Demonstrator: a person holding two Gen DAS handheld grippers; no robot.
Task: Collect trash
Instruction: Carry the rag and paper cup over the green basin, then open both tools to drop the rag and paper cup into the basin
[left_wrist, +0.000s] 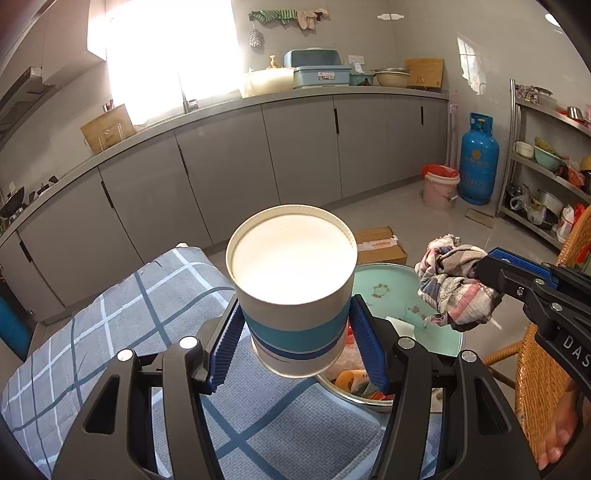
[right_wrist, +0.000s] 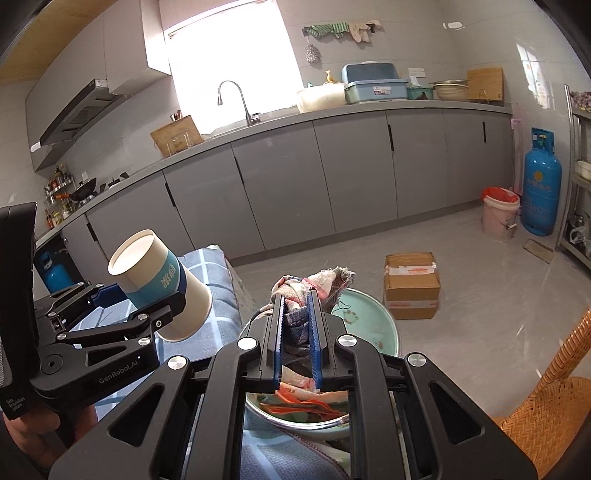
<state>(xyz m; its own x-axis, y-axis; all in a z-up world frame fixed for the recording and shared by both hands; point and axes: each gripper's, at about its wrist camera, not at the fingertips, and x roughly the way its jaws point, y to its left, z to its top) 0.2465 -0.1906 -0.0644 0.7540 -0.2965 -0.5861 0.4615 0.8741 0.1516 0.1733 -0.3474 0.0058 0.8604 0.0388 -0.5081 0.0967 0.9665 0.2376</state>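
one empty paper cup (left_wrist: 295, 288); metal basin (right_wrist: 295, 419) holds crumpled wrappers (right_wrist: 303, 402).

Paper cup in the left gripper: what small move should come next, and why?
Probably carry the paper cup toward the bin with the red bag by the blue gas bottle. The left gripper already clamps it, lifted clear of the checked cloth.

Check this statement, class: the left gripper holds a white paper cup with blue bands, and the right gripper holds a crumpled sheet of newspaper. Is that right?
Not quite. The right gripper is shut on a crumpled checked cloth rag, not newspaper; the right wrist view shows the fabric pinched between its blue pads. The rest stands: the left gripper holds the white paper cup with blue bands.
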